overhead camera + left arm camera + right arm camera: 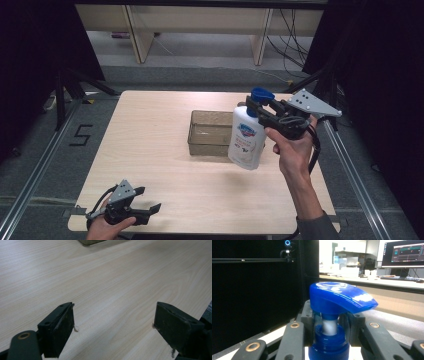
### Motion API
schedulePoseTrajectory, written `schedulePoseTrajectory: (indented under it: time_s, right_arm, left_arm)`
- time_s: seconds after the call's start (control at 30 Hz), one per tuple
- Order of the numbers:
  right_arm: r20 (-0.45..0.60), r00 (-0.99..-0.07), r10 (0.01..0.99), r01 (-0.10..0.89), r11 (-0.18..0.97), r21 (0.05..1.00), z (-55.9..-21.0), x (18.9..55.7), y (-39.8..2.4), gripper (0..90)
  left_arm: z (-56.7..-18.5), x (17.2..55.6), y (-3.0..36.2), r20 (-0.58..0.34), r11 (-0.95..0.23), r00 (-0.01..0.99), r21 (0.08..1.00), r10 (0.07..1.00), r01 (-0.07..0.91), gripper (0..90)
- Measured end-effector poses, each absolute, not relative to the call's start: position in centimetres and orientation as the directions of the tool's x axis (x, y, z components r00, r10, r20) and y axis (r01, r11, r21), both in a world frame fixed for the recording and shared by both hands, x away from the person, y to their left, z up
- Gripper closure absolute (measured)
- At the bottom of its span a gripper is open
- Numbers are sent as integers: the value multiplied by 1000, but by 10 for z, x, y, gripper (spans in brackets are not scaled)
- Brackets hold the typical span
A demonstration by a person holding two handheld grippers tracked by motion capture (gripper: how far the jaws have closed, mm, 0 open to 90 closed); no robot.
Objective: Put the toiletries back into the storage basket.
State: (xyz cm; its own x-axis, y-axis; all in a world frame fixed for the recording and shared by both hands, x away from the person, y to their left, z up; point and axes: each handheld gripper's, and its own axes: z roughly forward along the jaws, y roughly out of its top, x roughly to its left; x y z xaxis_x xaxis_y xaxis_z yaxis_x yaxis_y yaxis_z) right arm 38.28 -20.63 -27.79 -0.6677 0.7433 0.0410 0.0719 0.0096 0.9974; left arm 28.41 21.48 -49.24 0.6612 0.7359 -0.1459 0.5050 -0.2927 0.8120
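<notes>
hanging by its neck, the white pump bottle [246, 137] was off the table [150, 150], in the air over the right half, just beside the right wall of the clear plastic bin [210, 132] that sat near the middle toward the far edge. its blue pump head [338, 297] stood above your right gripper [260, 111], and the jaws were pinching the narrow stem between the pump head and the blue collar [328, 345], one pad on each side. the body of the bottle dangled below the grip with its label facing you, tilted a little, its base lower than the bin's rim as the high view showed it.

your left gripper [145, 200] rested near the front left corner of the table, jaws spread with nothing but bare wood between them, well apart from the bottle and the bin.

the risks, as i judged them: the stem was slim and smooth, so the bottle could have swivelled or slid in the pads if you swung it sideways quickly. the pump head could also have been pressed down by the jaws and squirted soap. if you had carried it toward the bin without more height, the base looked likely to clip the near wall and shove the light bin across the table. a tilted release might have tipped the bottle over.
</notes>
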Motion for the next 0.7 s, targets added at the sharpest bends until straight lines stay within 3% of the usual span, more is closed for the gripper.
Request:
schedulePoseTrajectory:
  time_s: [0.7]
  right_arm:
    - [45, -609, 792, 79, 4, 997, -270, 424, -215, 664]
  left_arm:
    - [-492, 284, 215, -151, -292, 661, 809, 735, 510, 160]
